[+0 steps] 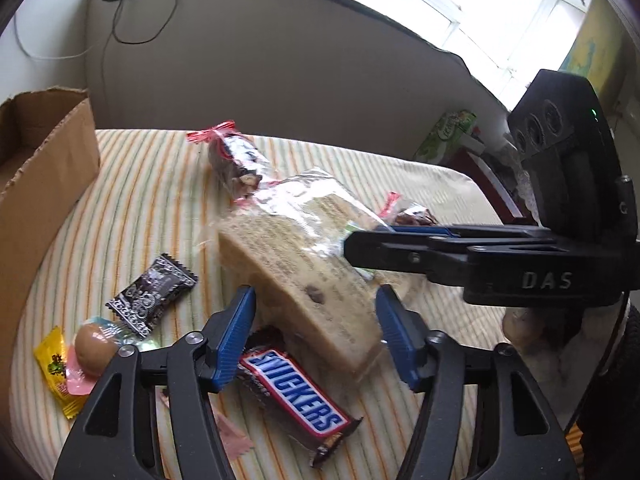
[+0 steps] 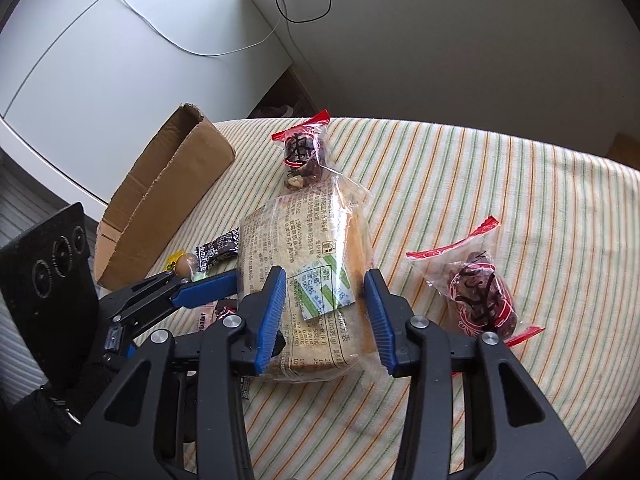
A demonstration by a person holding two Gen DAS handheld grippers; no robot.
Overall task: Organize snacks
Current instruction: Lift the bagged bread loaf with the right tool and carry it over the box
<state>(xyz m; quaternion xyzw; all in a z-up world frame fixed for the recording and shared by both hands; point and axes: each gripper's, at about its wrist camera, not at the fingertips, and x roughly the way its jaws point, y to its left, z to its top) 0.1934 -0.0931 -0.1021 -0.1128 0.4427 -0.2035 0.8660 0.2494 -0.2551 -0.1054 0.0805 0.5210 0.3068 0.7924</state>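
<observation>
Snacks lay scattered on a striped cloth [image 2: 480, 184] covering what I took for a desk, with an open cardboard box [image 2: 160, 196] at the far left edge, presumably where they are meant to go. The largest, a cake loaf in clear wrap [image 2: 304, 264], lay across the middle with one end propped on a Snickers bar [image 1: 296, 396]. My right gripper [image 2: 326, 320] straddled its near end, fingers [image 2: 272, 320] spread wide, not yet pinching; I could not tell whether the pads touched the wrap. My left gripper [image 1: 316, 332] bracketed the other end, fingers also wide and holding nothing. I judged a two-ended approach was chosen because the loaf is long and soft and the wrap slippery.

A black sweet [image 1: 152, 300], a yellow sweet [image 1: 54, 368] and an egg-shaped candy [image 1: 94, 350] sat clustered near the box. One date packet [image 2: 302, 156] lay beyond the loaf, touching it or nearly so; another [image 2: 480, 292] lay apart on the right.
</observation>
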